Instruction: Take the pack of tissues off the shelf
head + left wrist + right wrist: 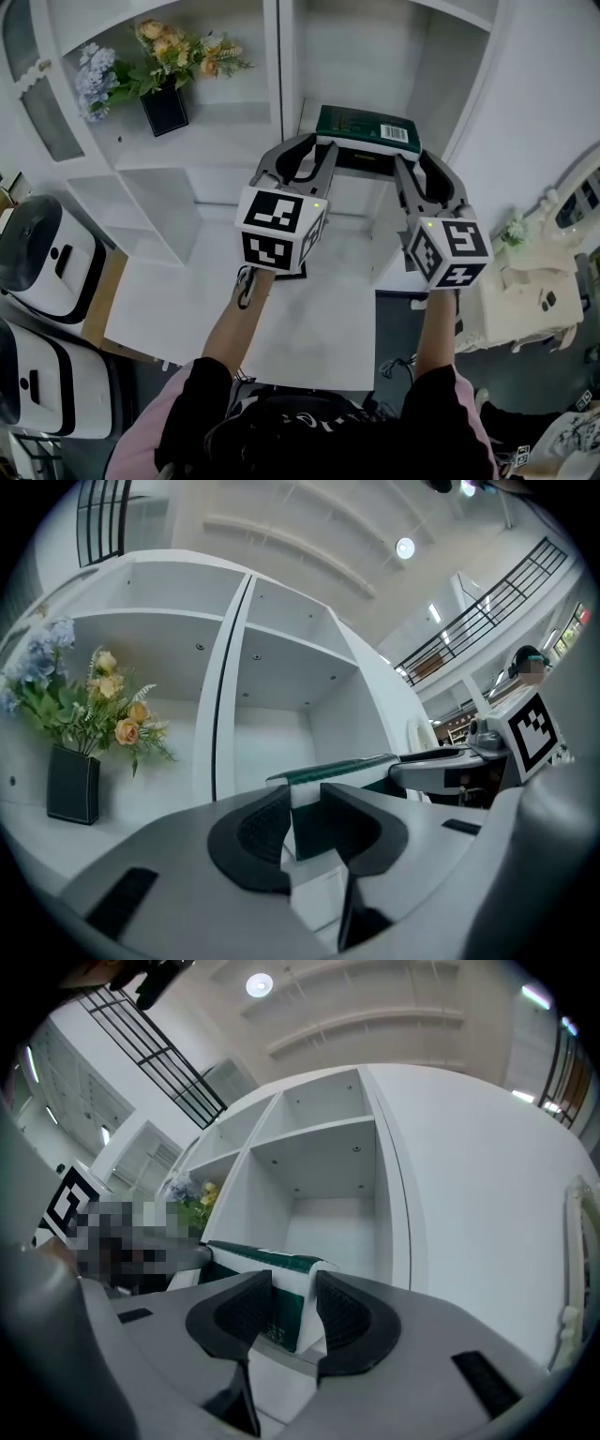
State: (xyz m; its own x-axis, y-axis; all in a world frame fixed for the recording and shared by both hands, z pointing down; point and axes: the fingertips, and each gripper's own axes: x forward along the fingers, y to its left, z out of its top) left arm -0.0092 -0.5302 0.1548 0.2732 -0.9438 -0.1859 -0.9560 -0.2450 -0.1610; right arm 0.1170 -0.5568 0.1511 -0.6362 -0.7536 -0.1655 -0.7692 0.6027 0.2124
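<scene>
Head view alone shows a barcode [397,134]; left tongs [321,148] and right tongs [410,157] clench pack of tissues [361,125].

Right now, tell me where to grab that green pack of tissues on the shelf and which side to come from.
Take the pack of tissues by its two short ends, coming from the open front of the shelf. It sits flat, crosswise, and each end is thin enough for a claw: the left claw and right claw straddle one each.

Rectangular plastic-wrapped pack of tissues [366,127]: dark green top, white sides, black-barred barcode label. Tall compartmented shelf [225,141]: plain white throughout. Square vase [165,110]: black. Flower bunch [187,52]: orange, yellow, pale blue blooms; green leaves.
</scene>
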